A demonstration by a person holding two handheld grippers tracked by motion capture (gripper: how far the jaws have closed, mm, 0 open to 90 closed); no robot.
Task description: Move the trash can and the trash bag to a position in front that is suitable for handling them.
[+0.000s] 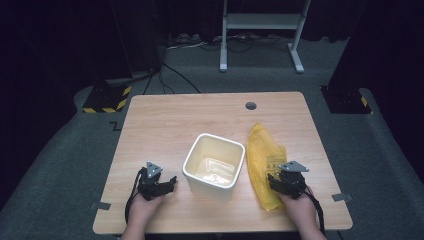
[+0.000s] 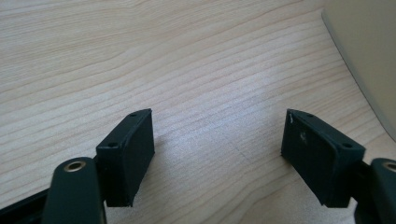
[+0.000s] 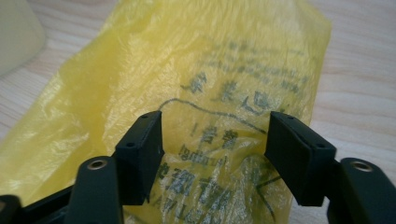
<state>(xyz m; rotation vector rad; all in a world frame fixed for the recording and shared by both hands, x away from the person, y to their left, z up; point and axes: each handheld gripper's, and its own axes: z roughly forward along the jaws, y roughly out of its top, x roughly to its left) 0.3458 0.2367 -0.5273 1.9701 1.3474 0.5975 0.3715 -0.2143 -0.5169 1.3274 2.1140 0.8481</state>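
Print on the crinkled yellow plastic bag (image 3: 201, 88) is showing dark characters through the thin film, but they are lying wrinkled and too blurred to read. In the right gripper view the bag is running off the bottom and left edges, and a pale rounded corner of the cream square plastic bin (image 3: 16, 37) is peeking in at the upper left, cut off. In the left gripper view the same bin (image 2: 369, 65) is showing as a bare cream wall at the far right, out beyond the right-hand finger.

The bag (image 1: 265, 162) is lying flat and elongated on the table, just beside the bin (image 1: 214, 165), translucent and creased. The right gripper (image 3: 215, 156) is hovering with its jaws standing well apart; the bag is lying beneath and ahead of the fingers (image 3: 140, 154), and whether the pads are touching the film I cannot tell. They are gripping nothing.

The left gripper (image 2: 218, 154) is sitting low over bare wood with its jaws spread wide and nothing between its fingers (image 2: 128, 154).

The light wooden table (image 1: 165, 125) is showing fine grain and a round cable hole (image 1: 251, 106) near its far edge. Grey carpet (image 1: 60, 150) is surrounding it, with a white metal stand (image 1: 260, 30) and black-and-yellow striped bases (image 1: 106, 100) beyond.
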